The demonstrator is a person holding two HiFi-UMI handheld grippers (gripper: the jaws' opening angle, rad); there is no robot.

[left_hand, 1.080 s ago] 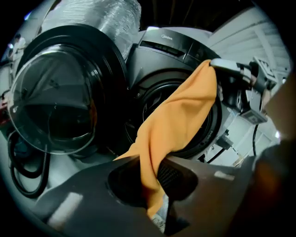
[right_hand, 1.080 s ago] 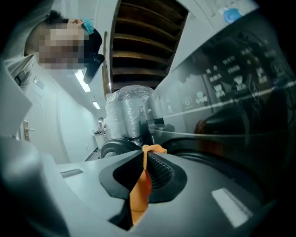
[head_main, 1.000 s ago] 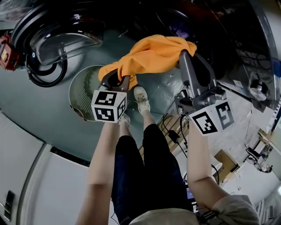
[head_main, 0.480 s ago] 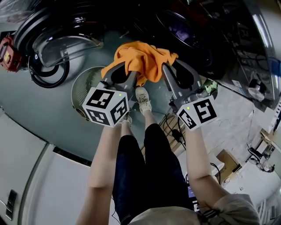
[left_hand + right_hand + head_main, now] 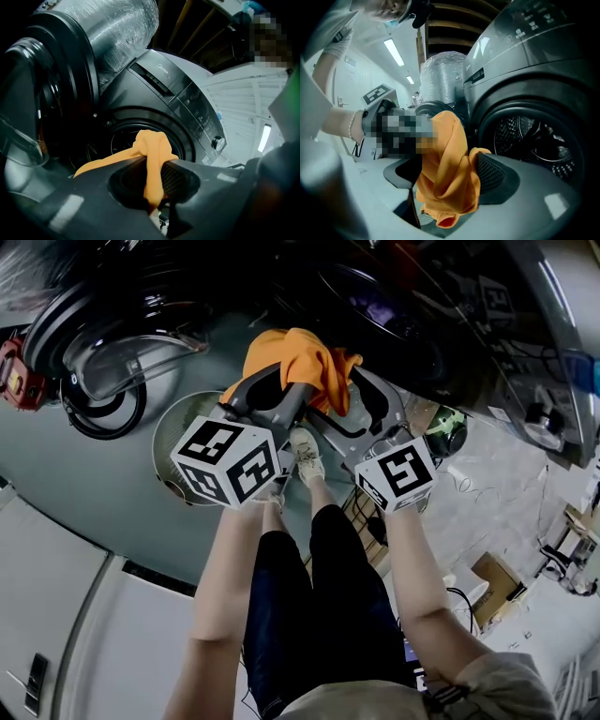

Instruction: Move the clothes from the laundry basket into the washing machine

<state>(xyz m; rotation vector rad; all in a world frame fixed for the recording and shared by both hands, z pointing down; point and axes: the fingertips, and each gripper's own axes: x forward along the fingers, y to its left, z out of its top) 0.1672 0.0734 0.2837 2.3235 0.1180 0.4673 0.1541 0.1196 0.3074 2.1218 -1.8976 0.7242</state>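
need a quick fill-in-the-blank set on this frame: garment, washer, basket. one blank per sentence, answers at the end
1. The left gripper is shut on a garment whose colour is ____.
2. The door of the washing machine stands ____.
3. In the head view, the laundry basket sits on the ____, beside the person's feet.

Missing words: orange; open; floor

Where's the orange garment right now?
Head view, top centre: the orange garment is pinched in the left tongs, close to the open drum of the washing machine.
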